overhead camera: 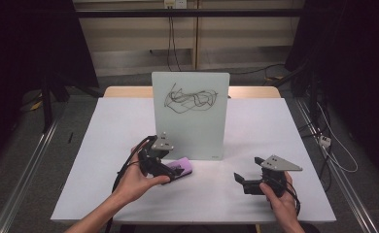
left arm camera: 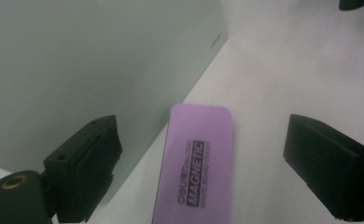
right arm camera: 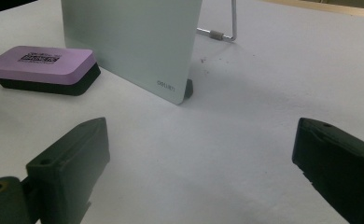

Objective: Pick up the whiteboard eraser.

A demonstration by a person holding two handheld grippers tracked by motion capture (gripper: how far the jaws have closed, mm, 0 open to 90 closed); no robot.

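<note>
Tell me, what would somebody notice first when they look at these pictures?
First comes the whiteboard, standing upright in the middle of the white table with black scribbles near its top. Next is the purple eraser, lying flat on the table by the board's lower left corner. The left hand-held gripper has its open jaws on either side of the eraser without touching it, while the right hand-held gripper waits open at the right.

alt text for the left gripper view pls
A purple magnetic whiteboard eraser lies flat on the white table, between the left gripper's two open black jaws, which do not touch it. Just left of the eraser stands the lower part of a pale glass writing board.
</note>
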